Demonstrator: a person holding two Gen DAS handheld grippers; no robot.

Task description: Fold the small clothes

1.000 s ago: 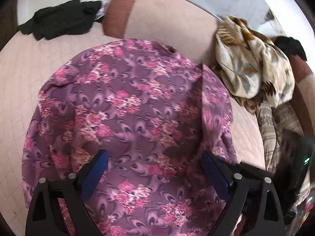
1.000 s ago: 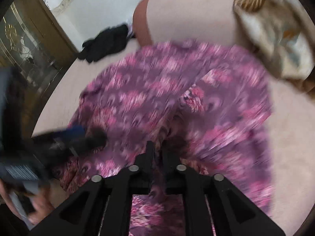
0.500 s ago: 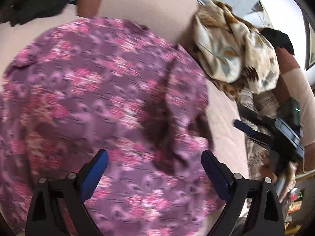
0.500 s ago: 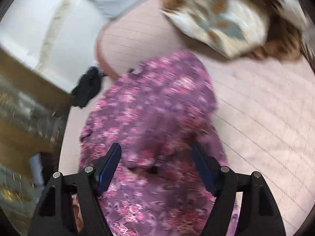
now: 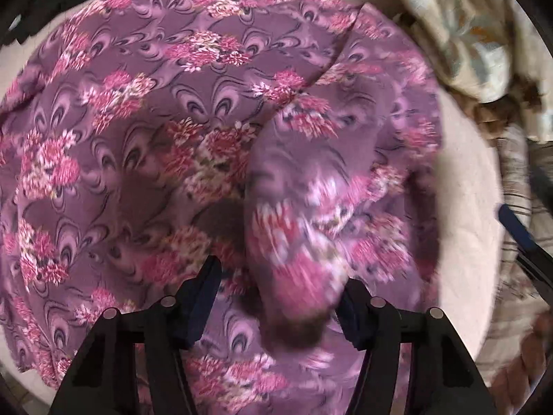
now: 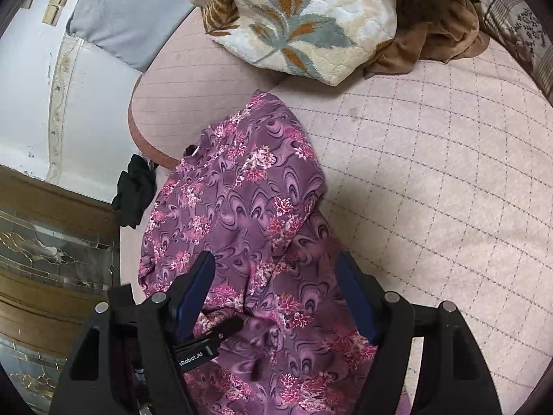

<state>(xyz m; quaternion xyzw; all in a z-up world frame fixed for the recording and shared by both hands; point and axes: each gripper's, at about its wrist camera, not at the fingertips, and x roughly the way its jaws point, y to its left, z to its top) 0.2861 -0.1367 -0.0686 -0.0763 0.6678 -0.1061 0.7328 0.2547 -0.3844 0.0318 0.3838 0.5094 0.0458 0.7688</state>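
so nearest thing first: the left gripper (image 5: 276,294) has its jaws spread apart with a raised, blurry fold of the purple floral garment (image 5: 193,110) bunched up between them, but I can't see the pads actually pinching it, so I'd call it open around the fold, not gripping. The right gripper (image 6: 274,294) is wide open too, hovering over the near end of the same garment (image 6: 242,214) with nothing in it. The cloth lies on the pink quilted bed cover (image 6: 432,180) toward its left edge, long axis running straight away from both grippers toward the headboard end. The fold sits right in the left one's mouth, so my guess is that hand makes the next grab. Further back there's a black garment (image 6: 134,190) at the left edge, then a cream leaf-pattern blanket (image 6: 304,27) piled at the far end
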